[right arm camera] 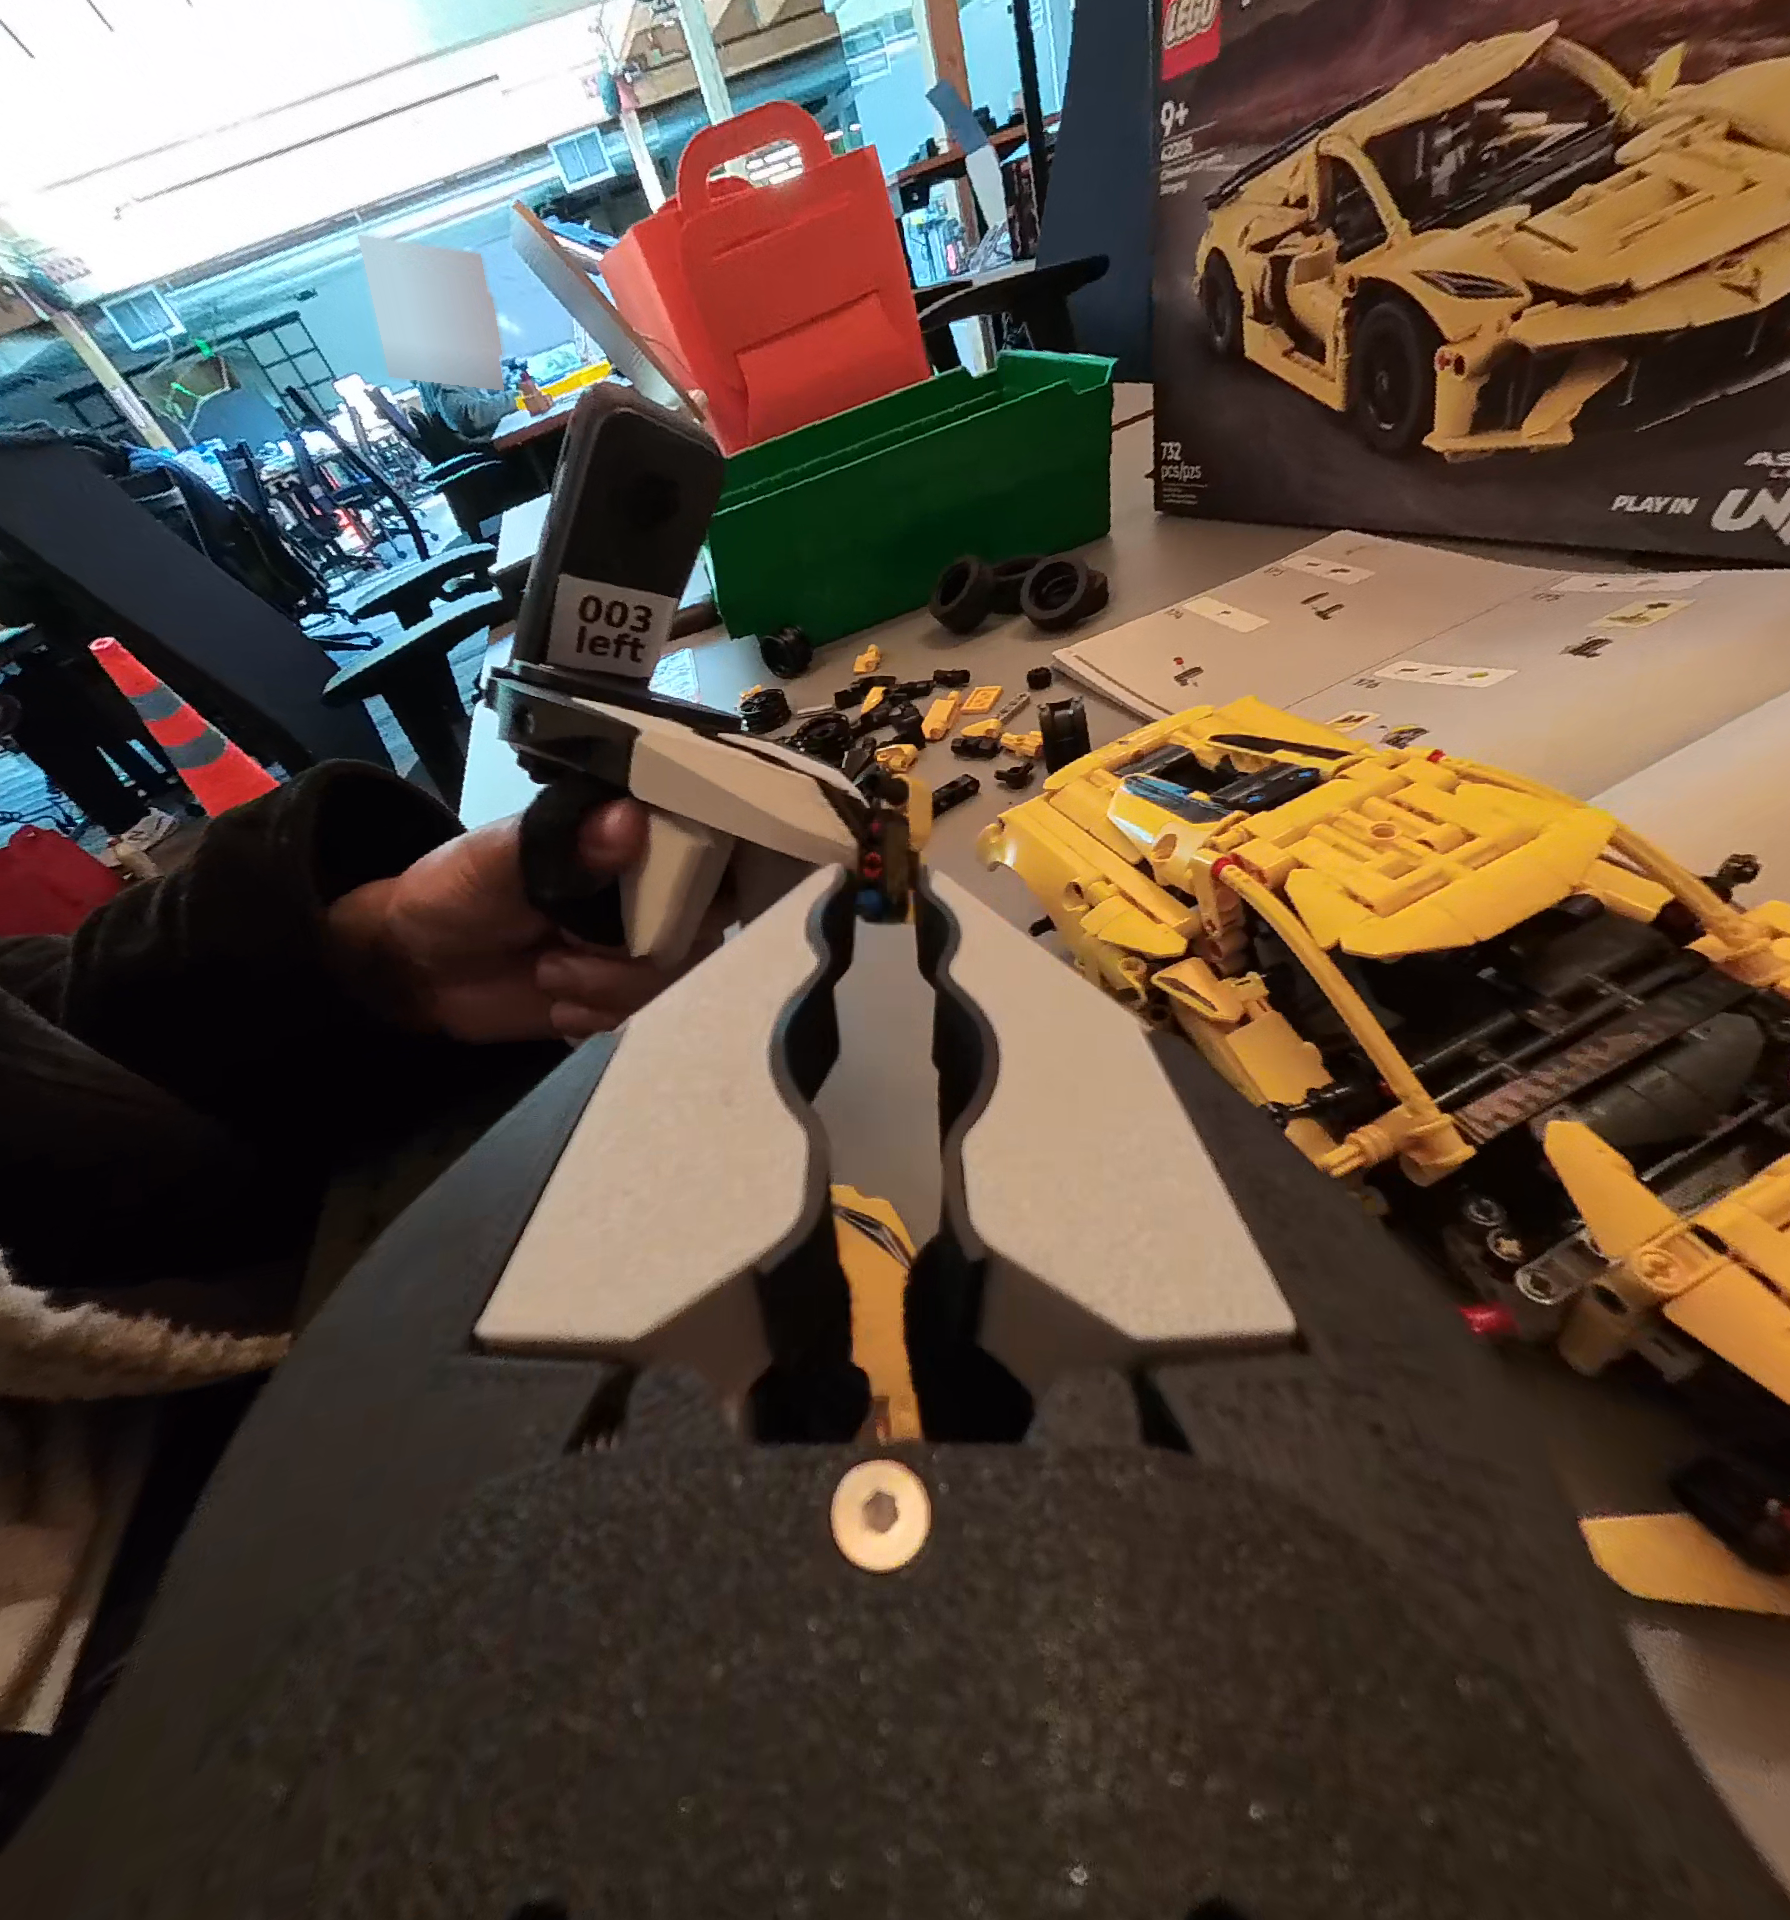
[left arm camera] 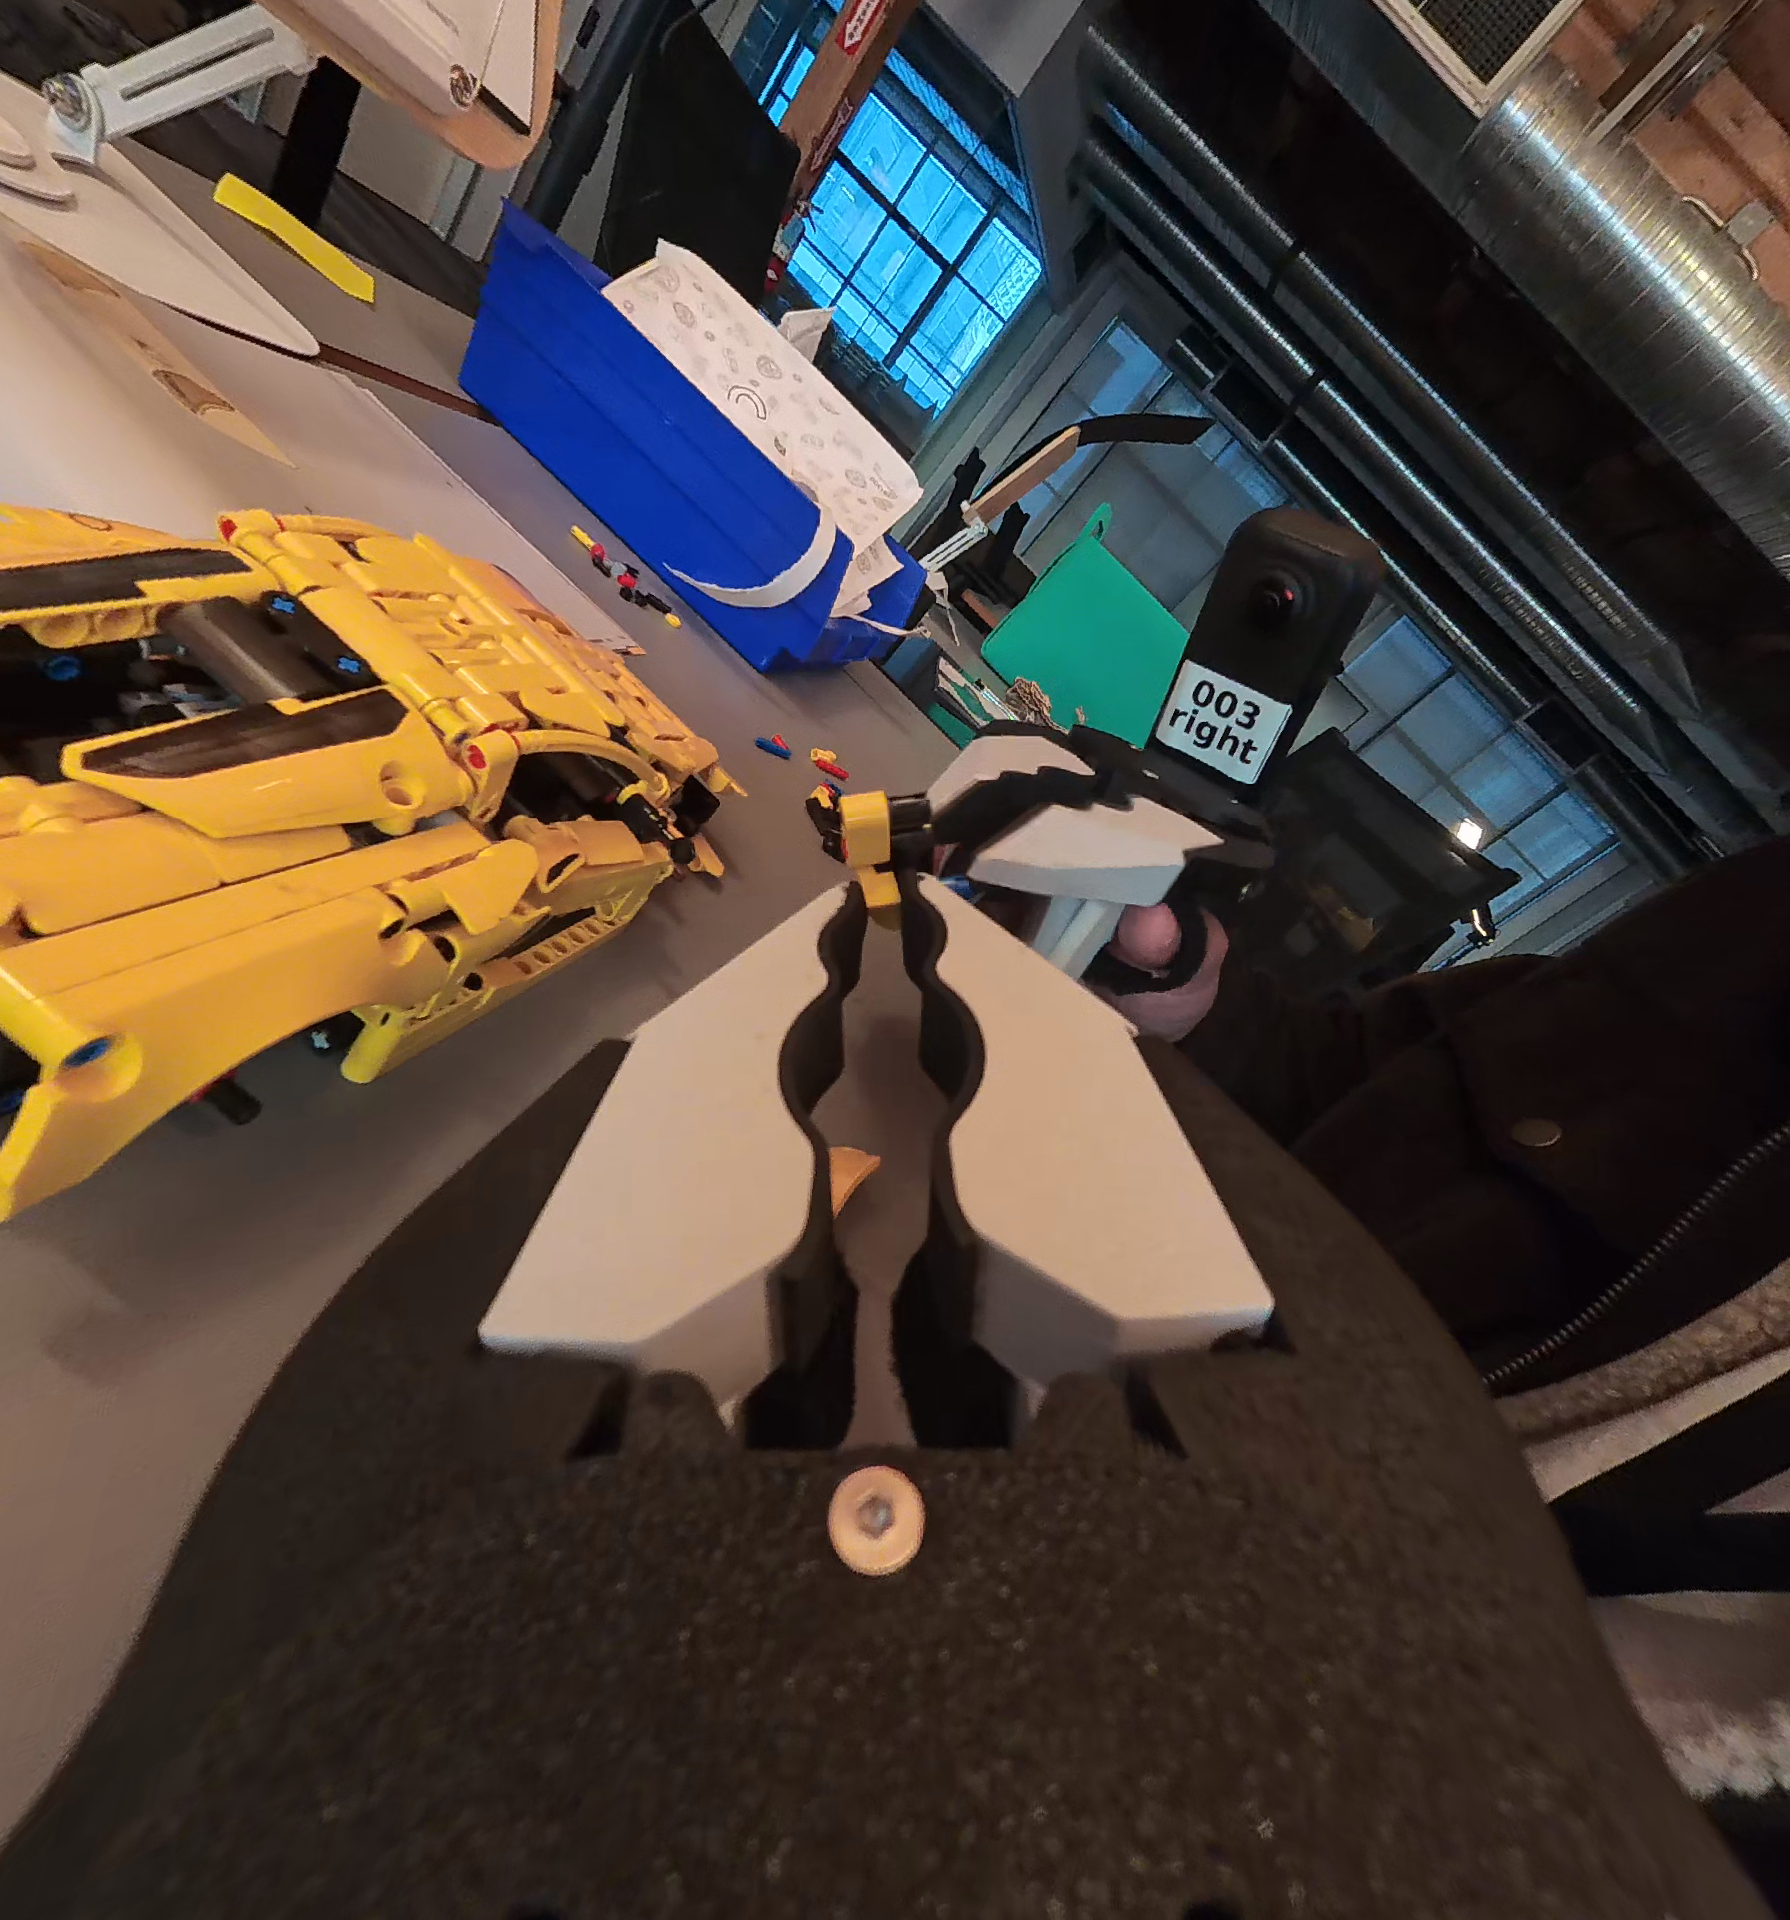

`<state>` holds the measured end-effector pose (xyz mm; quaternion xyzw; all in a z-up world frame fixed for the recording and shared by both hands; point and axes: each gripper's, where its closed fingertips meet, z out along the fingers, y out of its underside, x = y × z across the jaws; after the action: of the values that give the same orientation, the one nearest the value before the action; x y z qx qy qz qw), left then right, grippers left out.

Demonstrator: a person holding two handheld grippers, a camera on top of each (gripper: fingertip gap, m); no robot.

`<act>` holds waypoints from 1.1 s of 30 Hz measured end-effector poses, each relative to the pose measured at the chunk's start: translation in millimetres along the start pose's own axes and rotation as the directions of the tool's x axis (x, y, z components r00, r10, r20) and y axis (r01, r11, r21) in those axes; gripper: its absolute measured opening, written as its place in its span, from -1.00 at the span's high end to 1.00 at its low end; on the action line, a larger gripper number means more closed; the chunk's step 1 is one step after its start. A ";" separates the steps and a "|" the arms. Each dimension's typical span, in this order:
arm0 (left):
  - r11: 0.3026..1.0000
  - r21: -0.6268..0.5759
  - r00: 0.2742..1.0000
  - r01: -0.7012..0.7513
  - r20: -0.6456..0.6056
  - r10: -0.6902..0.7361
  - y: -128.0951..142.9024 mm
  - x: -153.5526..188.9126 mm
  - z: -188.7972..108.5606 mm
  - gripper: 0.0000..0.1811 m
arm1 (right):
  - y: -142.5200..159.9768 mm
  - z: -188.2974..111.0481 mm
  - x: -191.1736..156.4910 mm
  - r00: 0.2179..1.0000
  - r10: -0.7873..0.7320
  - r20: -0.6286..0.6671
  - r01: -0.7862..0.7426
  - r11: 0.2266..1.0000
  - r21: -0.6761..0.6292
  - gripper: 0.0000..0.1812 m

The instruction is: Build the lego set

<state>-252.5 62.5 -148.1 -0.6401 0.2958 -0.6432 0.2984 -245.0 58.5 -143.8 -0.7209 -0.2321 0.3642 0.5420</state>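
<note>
Bodywork of the yellow Lego car [right arm camera: 1390, 987] looks largely assembled on the grey table [left arm camera: 247, 1351], yet wheels [right arm camera: 1021, 594] and loose pieces [right arm camera: 912, 717] lie unused beyond it. Left gripper [left arm camera: 880, 899] and right gripper [right arm camera: 886, 883] each clench one small yellow-and-black subassembly [left arm camera: 865, 831] between them, held above the table beside the car, apparently not yet attached.

Grey matte tabletop [left arm camera: 278, 1299] as landmark. Beyond its far edge: tall grid-paned windows [left arm camera: 906, 260] glowing blue, ribbed silver metal duct [left arm camera: 1649, 312] overhead beside them. Off the table's other side: open workspace with black office chairs [right arm camera: 403, 592], orange traffic cone [right arm camera: 179, 727] on floor, bright washed-out ceiling light [right arm camera: 247, 114].
</note>
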 end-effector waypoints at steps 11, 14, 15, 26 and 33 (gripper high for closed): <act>1.000 0.000 1.000 0.010 -0.003 -0.010 0.3 0.0 0.2 0.93 | 4.4 2.3 -7.8 0.999 -0.042 0.029 0.043 0.999 -0.025 0.87; 1.000 0.004 1.000 0.016 -0.013 -0.016 -0.3 1.0 -0.4 0.93 | 3.1 2.0 -10.4 0.998 -0.017 0.053 0.018 1.000 -0.016 0.83; 1.000 0.008 0.999 0.020 -0.026 -0.020 -0.8 3.0 -0.5 0.93 | 1.2 1.0 -11.5 0.997 0.013 0.074 -0.013 1.000 -0.009 0.84; 0.997 -0.074 0.955 -0.030 -0.297 0.006 12.1 52.5 0.6 0.94 | -12.6 -30.1 -36.0 0.574 0.604 0.553 -0.549 0.785 -0.287 0.63; 0.991 -0.130 0.955 -0.044 -0.295 0.004 23.4 53.7 5.6 0.94 | 7.5 -24.5 -43.6 0.688 0.518 0.508 -0.408 0.855 -0.319 0.81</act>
<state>-246.9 6.4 -131.2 -0.5525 0.3874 -0.7061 0.2148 -253.8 9.4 -135.4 -0.6567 -0.2266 0.6676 0.2676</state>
